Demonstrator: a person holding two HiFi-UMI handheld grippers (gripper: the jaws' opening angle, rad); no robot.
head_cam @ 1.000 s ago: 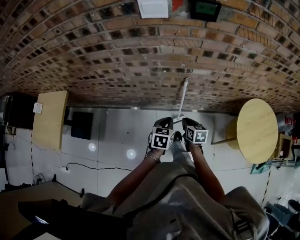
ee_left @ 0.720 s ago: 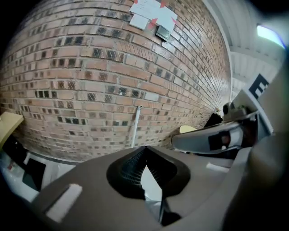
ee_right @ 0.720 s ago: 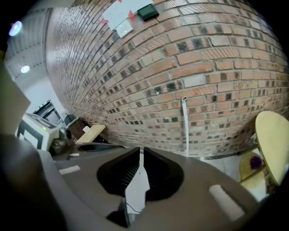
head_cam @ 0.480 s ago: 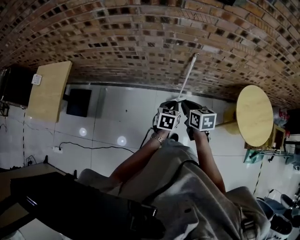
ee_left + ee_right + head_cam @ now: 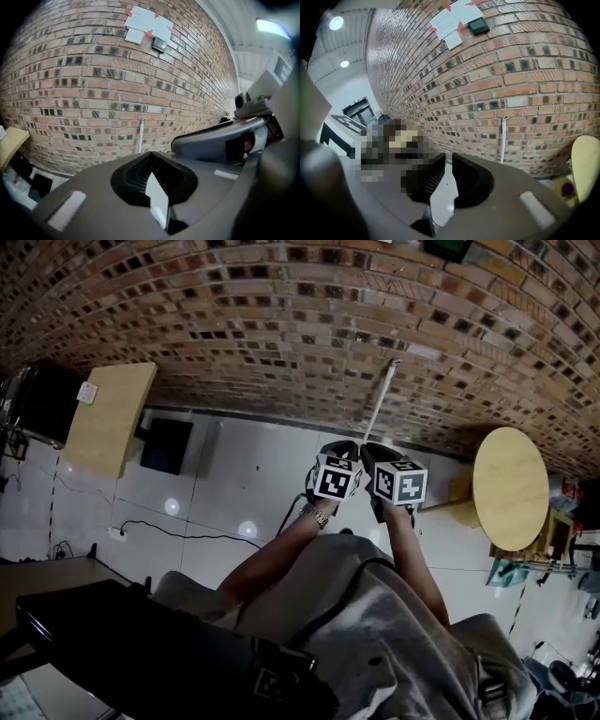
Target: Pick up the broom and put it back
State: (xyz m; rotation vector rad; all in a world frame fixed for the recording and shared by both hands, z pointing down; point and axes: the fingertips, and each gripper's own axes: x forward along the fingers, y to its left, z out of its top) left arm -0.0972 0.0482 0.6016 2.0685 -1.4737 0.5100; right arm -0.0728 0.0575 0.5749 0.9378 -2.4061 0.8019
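The broom's white handle (image 5: pixel 381 401) leans upright against the brick wall (image 5: pixel 234 334), apart from both grippers. It also shows in the left gripper view as a thin white handle (image 5: pixel 140 136), and in the right gripper view as the same handle (image 5: pixel 503 138). Its head is hidden behind the grippers. My left gripper (image 5: pixel 339 448) and right gripper (image 5: pixel 371 450) hang side by side just short of the handle, pointing toward the wall. The left gripper's (image 5: pixel 150 154) jaws meet at the tips with nothing in them. The right gripper's (image 5: pixel 449 157) jaws stand almost together, a thin slit between, holding nothing.
A round wooden table (image 5: pixel 511 488) stands at the right. At the left are a rectangular wooden top (image 5: pixel 108 418) and a black box (image 5: pixel 167 444). A cable (image 5: pixel 169 531) runs across the white tiled floor. Papers (image 5: pixel 147 23) are taped high on the wall.
Both grippers have risen and moved closer to the wall, and the right one has rolled a little. The broom handle stays leaning on the wall.
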